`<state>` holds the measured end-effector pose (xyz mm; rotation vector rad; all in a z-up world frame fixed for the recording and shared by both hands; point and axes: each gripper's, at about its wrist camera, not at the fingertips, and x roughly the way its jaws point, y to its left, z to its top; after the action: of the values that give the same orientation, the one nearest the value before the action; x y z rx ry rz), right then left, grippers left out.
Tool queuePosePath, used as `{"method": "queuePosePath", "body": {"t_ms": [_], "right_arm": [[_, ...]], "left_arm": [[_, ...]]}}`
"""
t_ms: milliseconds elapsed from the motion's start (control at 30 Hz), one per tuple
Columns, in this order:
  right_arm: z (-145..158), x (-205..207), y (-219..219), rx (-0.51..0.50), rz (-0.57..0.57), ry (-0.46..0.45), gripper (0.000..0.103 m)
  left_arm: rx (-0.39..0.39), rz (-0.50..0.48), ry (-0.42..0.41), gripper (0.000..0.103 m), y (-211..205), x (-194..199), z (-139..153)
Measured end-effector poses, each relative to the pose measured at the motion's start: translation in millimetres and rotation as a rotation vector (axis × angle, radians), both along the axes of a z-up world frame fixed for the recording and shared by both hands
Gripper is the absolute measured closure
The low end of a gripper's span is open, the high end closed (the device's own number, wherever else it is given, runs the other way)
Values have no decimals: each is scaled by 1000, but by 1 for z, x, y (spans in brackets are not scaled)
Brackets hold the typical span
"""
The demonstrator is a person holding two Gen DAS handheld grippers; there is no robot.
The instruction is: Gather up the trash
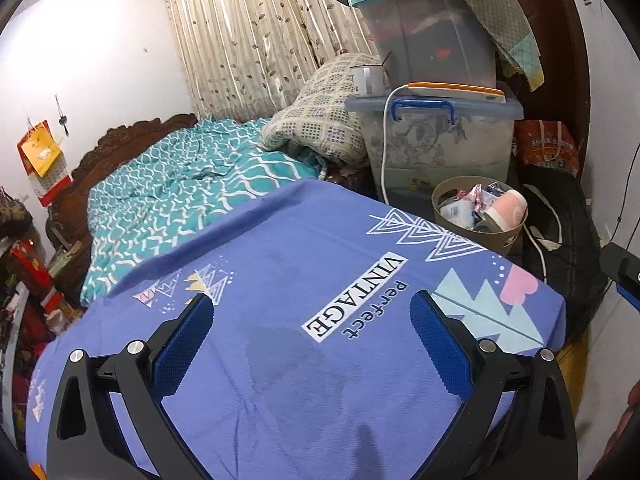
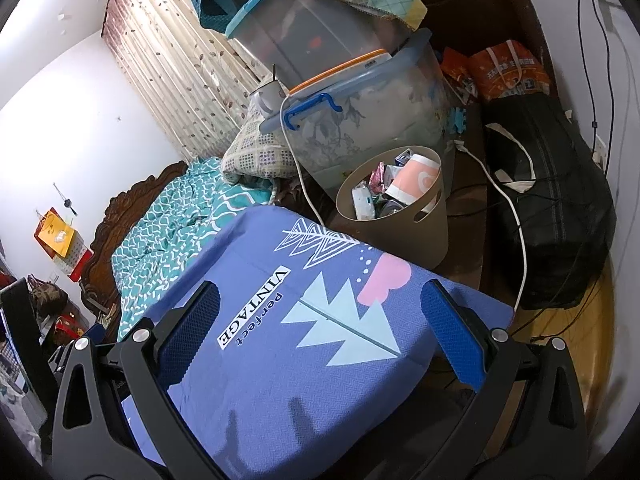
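Purple cloth point(image 1: 304, 248); rightward, black bag point(image 2: 552, 216).

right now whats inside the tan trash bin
The tan trash bin holds a pink-and-white paper cup lying on top, crumpled wrappers and a white packet. Anything beneath that top layer is covered.

Our count of the room

We count one bin point(image 2: 400, 216) holding one pink cup point(image 2: 416, 180) among wrappers too jumbled to number, two stacked tubs point(image 1: 436, 136), one mug point(image 1: 366, 80), one pillow point(image 1: 320, 120), one bed point(image 1: 168, 184), one black bag point(image 2: 556, 208) and one purple cloth point(image 1: 304, 320).
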<state>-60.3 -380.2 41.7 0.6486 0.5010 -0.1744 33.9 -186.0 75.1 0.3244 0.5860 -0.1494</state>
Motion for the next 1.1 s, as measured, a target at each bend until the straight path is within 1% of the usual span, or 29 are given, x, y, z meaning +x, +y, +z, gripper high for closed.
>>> {"method": "queuePosePath", "body": {"t_ms": [467,767,967,1100], "right_arm": [[0,0,0,-1,2,-2,3],[1,1,2,-3,2,-3,3],[1,1,2,-2,4,-1,3],[1,1,3,-2,3,-1,3]], "left_arm": [[25,-8,-3,8,-4,-3,-1],[-21,-39,29,8,-2,-2,0],[-23,-36,44,8,-1,1,-3],[-3,-25,38,8,-1,1,-5]]}}
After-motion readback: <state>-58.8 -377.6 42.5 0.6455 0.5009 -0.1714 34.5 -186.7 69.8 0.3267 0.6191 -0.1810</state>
